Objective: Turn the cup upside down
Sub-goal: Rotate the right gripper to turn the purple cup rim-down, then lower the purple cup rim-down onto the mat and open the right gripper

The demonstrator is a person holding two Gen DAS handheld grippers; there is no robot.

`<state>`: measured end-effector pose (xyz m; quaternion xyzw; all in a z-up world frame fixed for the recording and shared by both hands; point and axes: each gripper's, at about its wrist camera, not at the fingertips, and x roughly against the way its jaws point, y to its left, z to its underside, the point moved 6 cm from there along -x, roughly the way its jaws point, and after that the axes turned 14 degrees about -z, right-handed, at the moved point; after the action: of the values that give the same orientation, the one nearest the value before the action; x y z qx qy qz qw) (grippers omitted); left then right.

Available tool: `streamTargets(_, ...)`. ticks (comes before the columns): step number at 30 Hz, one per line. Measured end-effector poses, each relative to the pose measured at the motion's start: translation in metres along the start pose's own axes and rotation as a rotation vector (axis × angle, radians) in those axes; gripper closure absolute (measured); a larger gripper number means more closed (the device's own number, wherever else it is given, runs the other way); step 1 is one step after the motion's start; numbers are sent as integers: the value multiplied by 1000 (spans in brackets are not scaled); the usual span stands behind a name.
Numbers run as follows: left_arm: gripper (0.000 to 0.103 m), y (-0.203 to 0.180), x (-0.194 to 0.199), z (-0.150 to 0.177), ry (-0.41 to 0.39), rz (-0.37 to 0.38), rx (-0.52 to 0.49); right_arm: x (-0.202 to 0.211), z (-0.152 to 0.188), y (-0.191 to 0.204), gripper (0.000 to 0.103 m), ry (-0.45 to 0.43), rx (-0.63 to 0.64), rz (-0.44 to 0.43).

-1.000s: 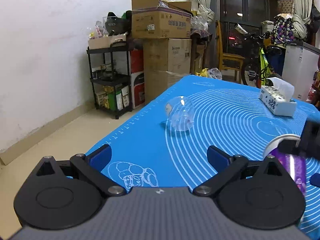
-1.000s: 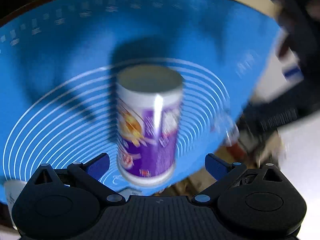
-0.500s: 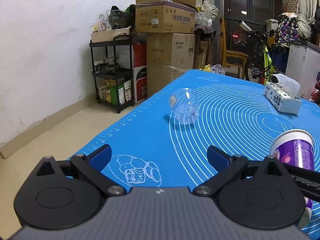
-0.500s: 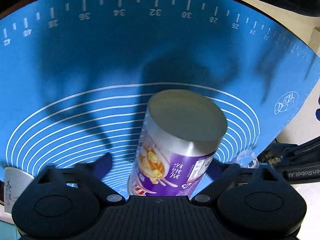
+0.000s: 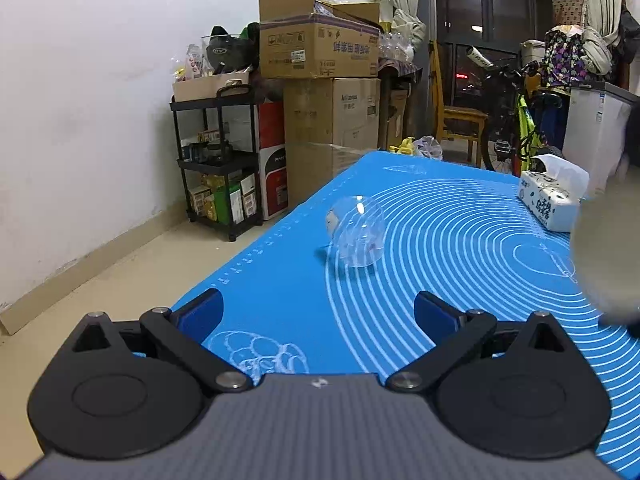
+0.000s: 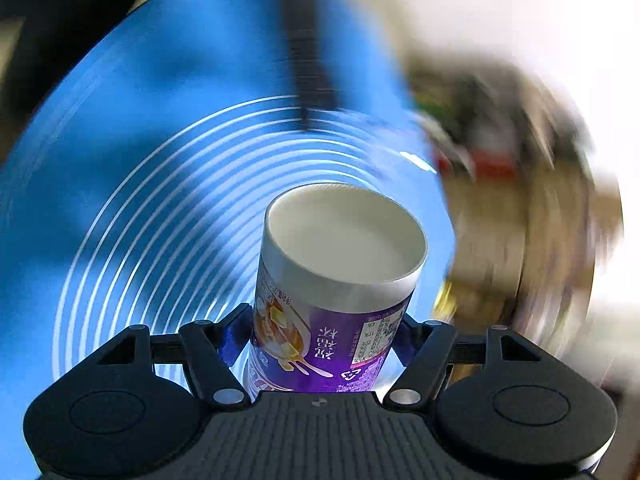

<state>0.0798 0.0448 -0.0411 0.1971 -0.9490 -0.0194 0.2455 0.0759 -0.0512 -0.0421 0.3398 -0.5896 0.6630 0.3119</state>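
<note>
My right gripper [image 6: 322, 342] is shut on a purple and white paper cup [image 6: 332, 300], its blue pads pressed on both sides of the cup's body. The cup's white end faces away from the camera, above the blue mat [image 6: 120, 160]. The surroundings in the right wrist view are smeared by motion. In the left wrist view the cup shows only as a blurred grey shape [image 5: 604, 248] at the right edge. My left gripper [image 5: 318, 314] is open and empty, low over the near part of the mat [image 5: 460, 240].
A clear plastic cup [image 5: 356, 236] lies on its side on the mat ahead of the left gripper. A tissue pack [image 5: 550, 196] sits at the far right. The mat's left edge drops to the floor; shelves and cardboard boxes [image 5: 320, 80] stand beyond.
The right gripper has closed on the purple cup, lifted it and is swinging fast. The cup has left its spot on the mat in the left wrist view. The left gripper barely moved.
</note>
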Motion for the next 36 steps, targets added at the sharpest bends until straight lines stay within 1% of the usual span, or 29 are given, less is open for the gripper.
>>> streamTargets(2,2,-5,1,-2,1,15,2,16,10,-22,30,-92,-226,-16)
streamTargets(4,2,-12,5,-4,-6,30,-3,26,26,-35,30,-158,-391,-14)
streamTargets(6,2,-18,9,-5,-17,41,-14,32,42,-44,30,-208,-558,13)
streamTargets(8,2,-24,12,-6,-22,54,-25,30,64,-54,30,-260,-743,24)
streamTargets(9,2,-27,14,-6,-23,60,-31,24,76,-62,30,-286,-843,12)
streamTargets(11,2,-31,16,-6,-28,67,-46,18,98,-59,30,-336,-1000,-16)
streamTargets(12,2,-33,17,-6,-31,69,-53,16,110,-50,30,-360,-1076,-21)
streamTargets(14,2,-37,20,-7,-37,72,-64,6,124,-44,30,-392,-1194,-5)
streamTargets(15,2,-39,20,-7,-39,73,-67,-3,136,-42,30,-411,-1260,-1)
streamTargets(16,2,-41,21,-7,-40,74,-71,-2,145,-34,30,-427,-1326,-1)
streamTargets(20,2,-47,23,-6,-44,73,-86,-20,163,-10,30,-484,-1554,24)
streamTargets(22,2,-49,24,-4,-44,73,-96,-21,172,-2,30,-500,-1608,38)
streamTargets(24,2,-51,25,-3,-46,73,-108,-32,173,8,30,-489,-1620,33)
streamTargets(26,2,-52,26,-3,-49,74,-114,-34,170,12,31,-485,-1605,39)
streamTargets(30,2,-52,27,-2,-46,73,-112,-39,159,3,31,-463,-1577,72)
streamTargets(36,3,-54,28,-2,-47,72,-121,-39,158,-8,30,-468,-1577,74)
